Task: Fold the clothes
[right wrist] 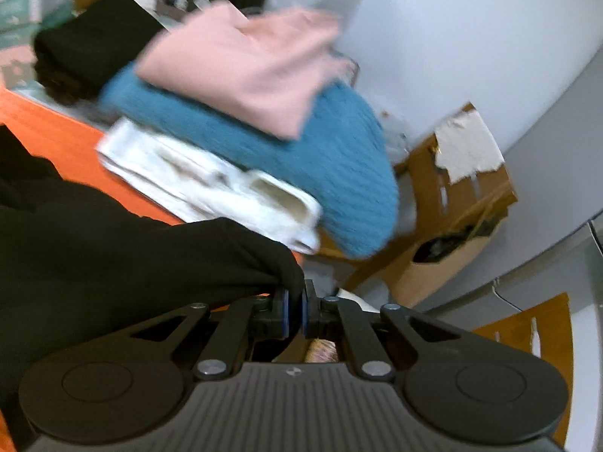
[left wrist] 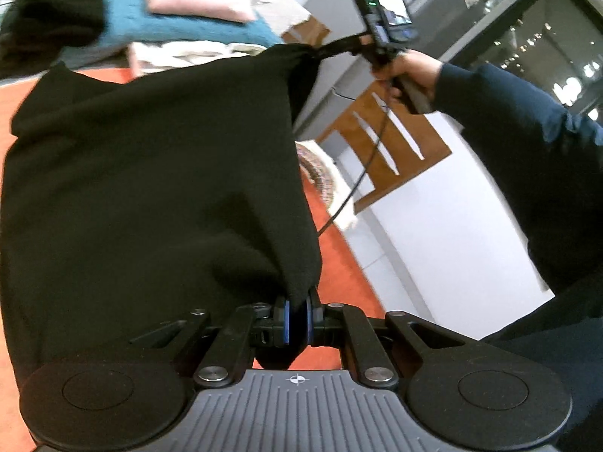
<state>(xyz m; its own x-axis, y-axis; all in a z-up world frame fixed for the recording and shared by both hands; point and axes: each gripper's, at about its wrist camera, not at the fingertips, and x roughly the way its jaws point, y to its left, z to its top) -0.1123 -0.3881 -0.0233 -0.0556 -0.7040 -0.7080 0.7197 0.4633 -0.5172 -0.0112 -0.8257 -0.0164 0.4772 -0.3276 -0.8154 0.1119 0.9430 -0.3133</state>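
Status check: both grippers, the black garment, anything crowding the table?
Left gripper shut on black garment corner. Right gripper shut on another corner, edge stretched between them. Folded stack at table's far end: pink top, teal sweater.

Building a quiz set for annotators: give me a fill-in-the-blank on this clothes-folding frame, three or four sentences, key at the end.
1. Both grippers are shut on the ___ garment.
2. The left gripper and right gripper pinch it over an ___ table.
3. In the folded stack, the pink piece lies on a ___ knit.
4. Lowest in that stack is a ___ item.

Missing words: black; orange; blue; white
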